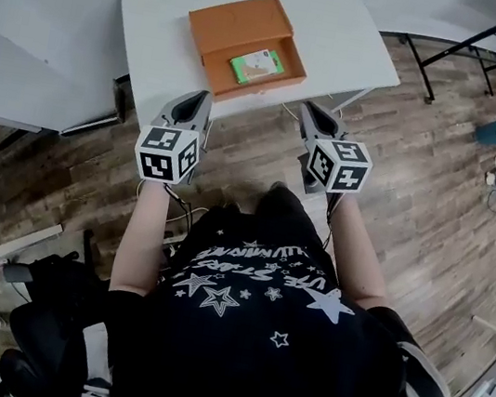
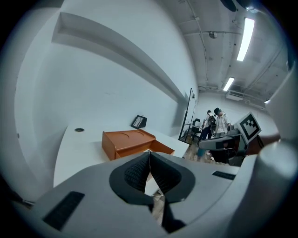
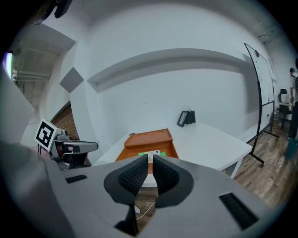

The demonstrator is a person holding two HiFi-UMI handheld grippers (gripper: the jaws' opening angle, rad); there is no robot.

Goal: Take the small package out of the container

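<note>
Two grippers, both empty, held at the near edge of the white table (image 1: 351, 31). I read the left gripper (image 1: 200, 94) as closed, its pads meeting at the tips. The right gripper (image 1: 309, 107) is all but closed, with a thin slit between the pads and nothing in it. Both point toward the orange container (image 1: 238, 20), well short of it. The small package (image 1: 257, 66), green, lies flat in the container's open tray, right of centre. Its long axis follows the tray's length, lower left to upper right in the head view.
</note>
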